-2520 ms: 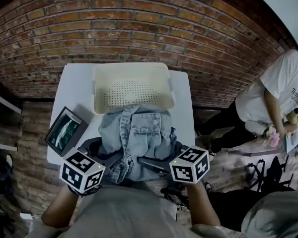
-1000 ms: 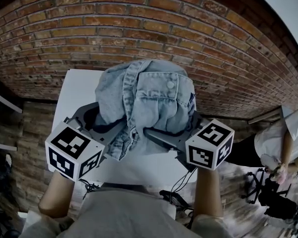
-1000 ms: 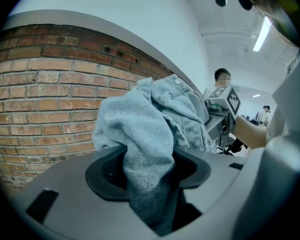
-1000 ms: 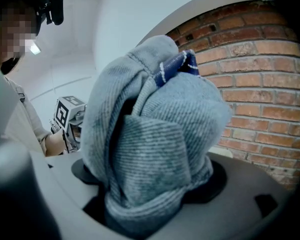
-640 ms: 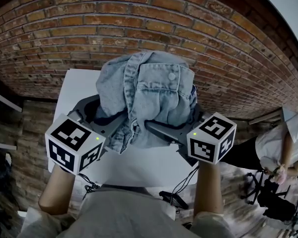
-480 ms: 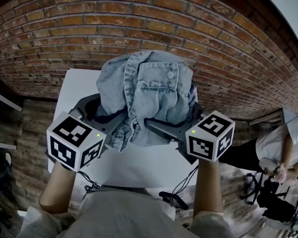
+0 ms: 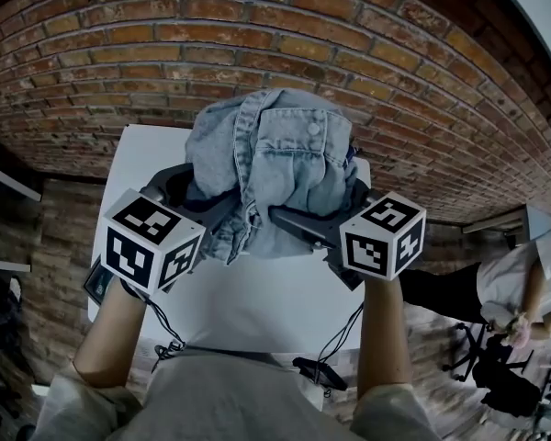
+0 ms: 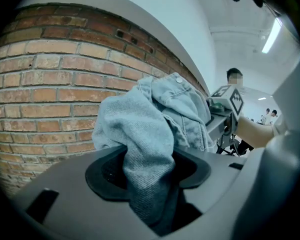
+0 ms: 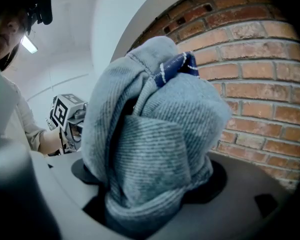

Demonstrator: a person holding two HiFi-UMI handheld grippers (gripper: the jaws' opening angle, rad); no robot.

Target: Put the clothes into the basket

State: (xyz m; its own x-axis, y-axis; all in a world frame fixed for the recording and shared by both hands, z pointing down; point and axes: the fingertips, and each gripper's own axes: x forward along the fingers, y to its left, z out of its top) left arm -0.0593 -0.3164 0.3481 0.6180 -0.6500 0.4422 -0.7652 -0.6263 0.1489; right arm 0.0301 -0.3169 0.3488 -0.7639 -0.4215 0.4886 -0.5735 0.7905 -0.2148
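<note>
A light blue denim jacket (image 7: 285,168) hangs bunched in the air over the far part of the white table (image 7: 257,301), in front of the brick wall. My left gripper (image 7: 202,211) is shut on a fold at the jacket's left side, and the cloth (image 8: 150,134) fills the gap between its jaws. My right gripper (image 7: 298,223) is shut on a thick wad of the same jacket (image 9: 155,134), where a dark blue striped lining shows at the top. The basket is hidden behind the raised jacket.
The brick wall (image 7: 165,53) stands close behind the table. A dark flat device (image 7: 96,283) lies at the table's left edge. Black cables (image 7: 317,370) hang at the near edge. A person in white (image 7: 533,283) bends over at the far right.
The jacket, lying on the table before the basket 2.5 s ago, is now lifted. Over the last second both grippers carried it slightly further towards the wall, with the grip unchanged.
</note>
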